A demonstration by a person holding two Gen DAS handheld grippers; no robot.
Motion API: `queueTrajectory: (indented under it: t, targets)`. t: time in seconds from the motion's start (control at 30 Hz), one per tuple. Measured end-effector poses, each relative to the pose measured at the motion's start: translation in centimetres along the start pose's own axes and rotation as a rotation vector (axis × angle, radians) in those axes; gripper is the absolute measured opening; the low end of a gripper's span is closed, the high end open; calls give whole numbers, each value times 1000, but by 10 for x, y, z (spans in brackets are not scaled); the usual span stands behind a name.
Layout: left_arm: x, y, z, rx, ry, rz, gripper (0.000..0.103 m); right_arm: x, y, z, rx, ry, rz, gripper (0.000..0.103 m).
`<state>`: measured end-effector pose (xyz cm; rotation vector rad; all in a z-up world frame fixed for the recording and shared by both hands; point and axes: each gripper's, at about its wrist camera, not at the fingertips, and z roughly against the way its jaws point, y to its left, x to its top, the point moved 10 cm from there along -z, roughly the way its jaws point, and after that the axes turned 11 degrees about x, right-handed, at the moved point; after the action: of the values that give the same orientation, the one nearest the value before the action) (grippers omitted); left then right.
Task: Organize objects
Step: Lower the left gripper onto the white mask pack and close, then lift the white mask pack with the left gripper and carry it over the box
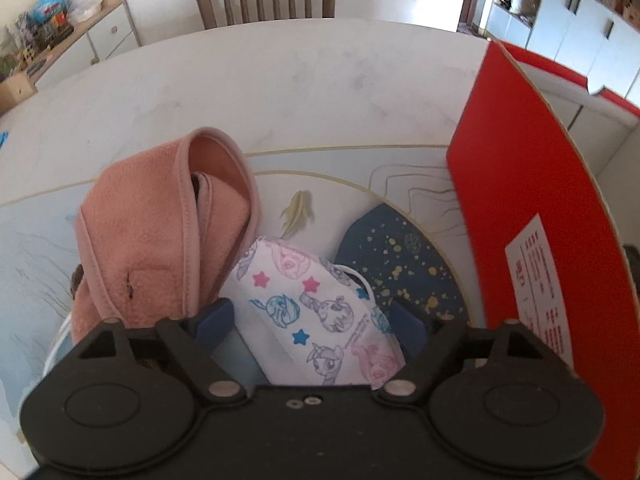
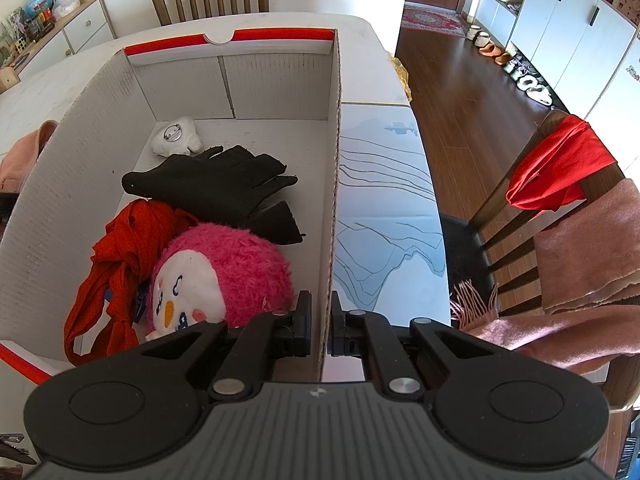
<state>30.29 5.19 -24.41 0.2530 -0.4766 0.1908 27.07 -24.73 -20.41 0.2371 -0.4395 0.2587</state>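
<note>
Left gripper [image 1: 316, 320] spread wide; right gripper [image 2: 321, 330] clamped, both angled downward.

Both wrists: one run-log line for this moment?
left gripper: jaws open astride cartoon mask, no grip | right gripper: jaws shut on box wall | in box: plush, black gloves, red cloth

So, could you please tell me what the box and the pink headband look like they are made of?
The box looks like corrugated cardboard: fluting shows along its cut wall edge, the inside is matte white and the outside red. The pink headband appears to be soft fleece or terry cloth, with a fuzzy nap and a smoother stitched edge binding.
</note>
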Motion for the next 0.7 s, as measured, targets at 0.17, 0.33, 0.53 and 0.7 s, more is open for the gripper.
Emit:
queueTrajectory:
  t: [0.17, 0.33, 0.53, 0.7]
  targets:
    - [3, -1, 5, -15, -23, -2, 51, -2, -2, -1, 2, 0, -9, 6]
    - [3, 4, 9, -20, -43, -15, 5, -1, -2, -1, 0, 0, -8, 6]
    - [8, 7, 29, -51, -86, 0, 4, -1, -2, -1, -1, -1, -8, 6]
    - [15, 0, 63, -113, -136, -3, 4, -1, -3, 0, -2, -6, -11, 6]
